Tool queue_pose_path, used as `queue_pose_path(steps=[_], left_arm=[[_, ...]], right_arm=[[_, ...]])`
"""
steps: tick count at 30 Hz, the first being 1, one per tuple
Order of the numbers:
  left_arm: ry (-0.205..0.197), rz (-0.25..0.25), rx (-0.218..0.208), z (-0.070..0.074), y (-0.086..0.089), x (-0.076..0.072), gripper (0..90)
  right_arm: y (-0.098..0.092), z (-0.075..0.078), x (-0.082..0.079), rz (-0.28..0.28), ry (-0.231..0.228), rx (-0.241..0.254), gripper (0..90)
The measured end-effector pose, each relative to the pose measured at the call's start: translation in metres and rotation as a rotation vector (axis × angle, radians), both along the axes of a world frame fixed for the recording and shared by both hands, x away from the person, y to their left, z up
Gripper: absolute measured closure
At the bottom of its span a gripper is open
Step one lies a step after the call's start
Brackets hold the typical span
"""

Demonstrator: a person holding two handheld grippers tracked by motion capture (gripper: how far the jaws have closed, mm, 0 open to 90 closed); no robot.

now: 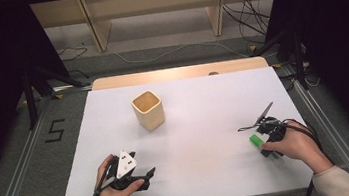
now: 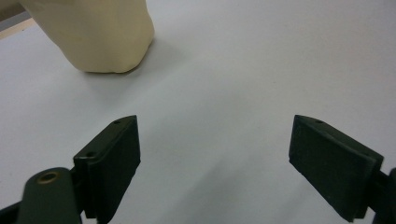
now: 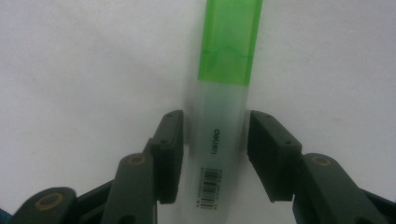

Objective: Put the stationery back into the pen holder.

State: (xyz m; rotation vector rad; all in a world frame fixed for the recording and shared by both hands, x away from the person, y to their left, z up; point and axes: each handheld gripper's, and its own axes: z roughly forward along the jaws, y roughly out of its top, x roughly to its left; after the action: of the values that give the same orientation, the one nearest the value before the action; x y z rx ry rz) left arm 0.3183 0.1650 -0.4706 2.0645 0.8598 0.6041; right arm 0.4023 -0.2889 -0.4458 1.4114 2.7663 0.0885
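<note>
Highlighter (image 3: 219, 135) lies between fingers (image 3: 170, 149) (lengthwise).

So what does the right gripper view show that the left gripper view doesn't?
Right gripper view: a highlighter with a green cap, lying between the right gripper's jaws, which flank its pale barrel closely. Left gripper view: the cream cup standing ahead, and the left gripper's jaws wide apart with nothing between them. Both: the white table surface.
</note>
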Motion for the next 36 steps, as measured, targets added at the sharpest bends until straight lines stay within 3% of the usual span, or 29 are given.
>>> queue_pose_path(steps=[10, 20, 36], left_arm=[[-0.003, -0.001, 0.000, 0.000, 0.000, 0.000, 16.2], [0.000, -0.001, -0.001, 0.000, 0.000, 0.000, 16.2], [-0.003, 0.001, 0.000, 0.000, 0.000, 0.000, 16.2]], right_arm=[[0.000, -0.001, 0.001, -0.014, 0.005, 0.001, 65.2], [0.000, 0.000, 0.000, -0.020, 0.021, 0.015, 66.1], [0.001, 0.012, -0.002, -0.021, -0.039, 0.051, 66.2]])
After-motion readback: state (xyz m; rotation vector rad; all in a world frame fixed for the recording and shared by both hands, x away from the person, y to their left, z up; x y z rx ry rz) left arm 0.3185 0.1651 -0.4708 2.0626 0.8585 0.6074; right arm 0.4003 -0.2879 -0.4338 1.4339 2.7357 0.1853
